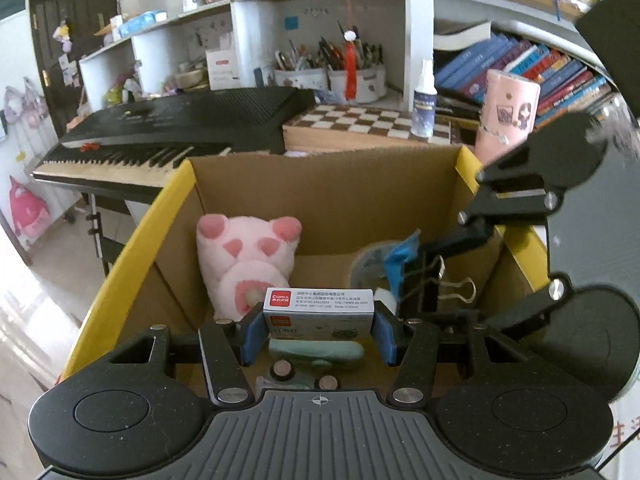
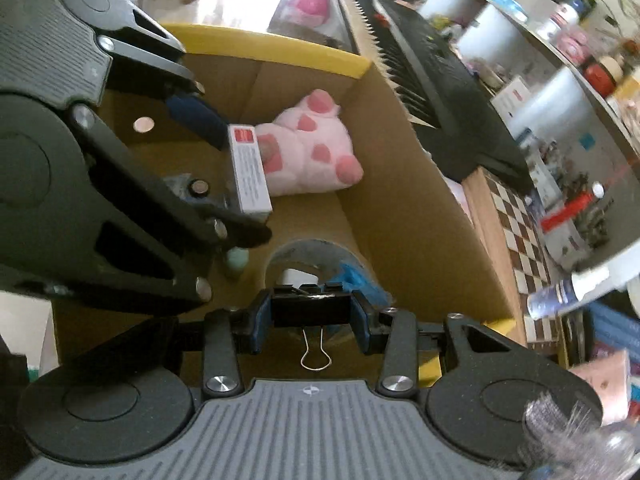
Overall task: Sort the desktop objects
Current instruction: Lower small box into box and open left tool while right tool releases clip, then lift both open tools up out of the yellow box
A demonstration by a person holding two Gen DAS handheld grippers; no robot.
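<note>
cardboard box (image 1: 340,200): left tongs (image 1: 318,334) grip one staple box (image 1: 319,307); right tongs (image 2: 312,320) one binder clip (image 2: 311,307).

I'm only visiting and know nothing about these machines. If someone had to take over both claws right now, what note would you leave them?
Left claw: shut on a small staple box, held over the open cardboard box.
Right claw: shut on a black binder clip, also over the box.
Already in the box: pink plush toy, roll of tape, a mint-green item, some coins.
Done: those things are in the box; both claws carry the next two.
Left: probably lower and release the staple box and clip clear of each other. Whether more things wait outside cannot be seen.
</note>
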